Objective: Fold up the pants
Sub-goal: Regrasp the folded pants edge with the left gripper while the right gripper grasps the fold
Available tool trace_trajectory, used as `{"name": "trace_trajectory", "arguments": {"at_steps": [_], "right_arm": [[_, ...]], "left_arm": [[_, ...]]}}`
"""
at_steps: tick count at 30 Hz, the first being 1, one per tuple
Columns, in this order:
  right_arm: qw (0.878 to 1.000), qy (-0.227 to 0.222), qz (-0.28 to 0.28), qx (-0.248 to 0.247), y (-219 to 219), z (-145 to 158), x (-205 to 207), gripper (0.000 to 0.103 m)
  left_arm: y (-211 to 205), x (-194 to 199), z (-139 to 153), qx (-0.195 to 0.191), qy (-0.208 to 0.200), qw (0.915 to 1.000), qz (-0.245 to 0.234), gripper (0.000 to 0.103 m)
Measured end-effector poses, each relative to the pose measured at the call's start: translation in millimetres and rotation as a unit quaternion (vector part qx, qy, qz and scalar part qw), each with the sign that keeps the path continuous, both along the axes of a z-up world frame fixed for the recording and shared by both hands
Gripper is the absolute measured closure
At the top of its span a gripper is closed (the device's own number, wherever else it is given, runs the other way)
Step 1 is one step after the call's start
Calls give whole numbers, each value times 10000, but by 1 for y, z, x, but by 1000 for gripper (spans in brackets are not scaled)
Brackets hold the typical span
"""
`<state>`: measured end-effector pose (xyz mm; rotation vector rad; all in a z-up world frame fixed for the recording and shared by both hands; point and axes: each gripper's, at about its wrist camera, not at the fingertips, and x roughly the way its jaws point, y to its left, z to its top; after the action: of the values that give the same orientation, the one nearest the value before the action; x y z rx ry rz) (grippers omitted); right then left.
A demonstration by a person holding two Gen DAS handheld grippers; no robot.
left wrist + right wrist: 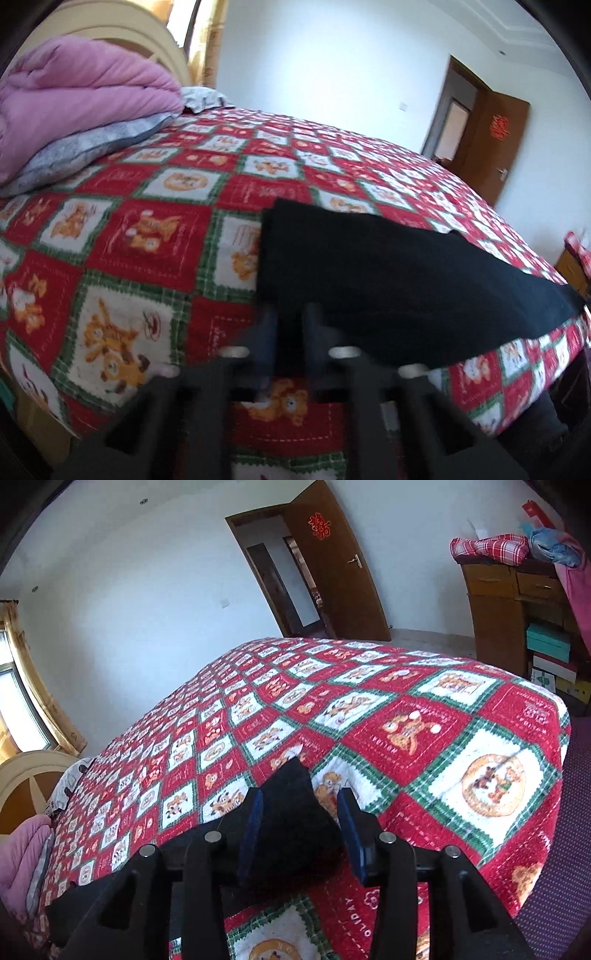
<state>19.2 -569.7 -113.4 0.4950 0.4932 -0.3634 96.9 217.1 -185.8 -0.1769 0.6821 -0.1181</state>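
Note:
Black pants lie flat on the red patchwork quilt, reaching from the middle of the left wrist view to the bed's right edge. My left gripper is shut on the near left corner of the pants; dark cloth fills the narrow gap between its fingers. In the right wrist view another end of the pants rises to a point between the blue pads. My right gripper is open, its pads standing apart from the cloth on both sides. The rest of the pants is hidden under that gripper's body.
A pink comforter on a grey pillow is piled at the head of the bed. A brown door stands open past the far side. A wooden cabinet with boxes stands by the quilt's right corner.

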Motion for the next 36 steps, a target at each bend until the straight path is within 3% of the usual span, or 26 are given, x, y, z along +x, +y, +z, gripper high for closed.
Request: {"name": "trace_trajectory", "arguments": {"at_steps": [7,11,15,18,21,22,24,28,31,36], "right_arm": [[10000,65,45,-49,6,-6,3,59],[10000,-49,6,-17,5,-2,-1,59],[9999,-131,-62,5,3,0,-4,59],[9999,-96,-44,9,3,-2,-2,59],[10000,-33,10,4,4,-5,2,59],[10000,-14,26,3,5,-6,2,59],[10000,21,49,-23,6,-7,4,59],[9999,76,68,-85,6,-3,5,59],[9994,243,169,-189,4,2,14,41],[9980,437,347,-300,-4,6,39,41]], "left_arm": [[-8,0,4,631,204,9976,-178,94],[0,-2,-1,502,248,9984,-108,94],[16,-9,30,-13,-200,9998,-16,94],[12,-10,37,223,-222,9995,-60,94],[7,0,10,442,198,9988,-82,94],[7,4,-3,408,353,9985,-58,91],[10,2,-5,304,213,9993,17,86],[18,-1,9,557,70,9979,308,42],[26,-6,19,451,-138,9975,522,34],[5,-6,32,669,-391,9959,463,34]]}}
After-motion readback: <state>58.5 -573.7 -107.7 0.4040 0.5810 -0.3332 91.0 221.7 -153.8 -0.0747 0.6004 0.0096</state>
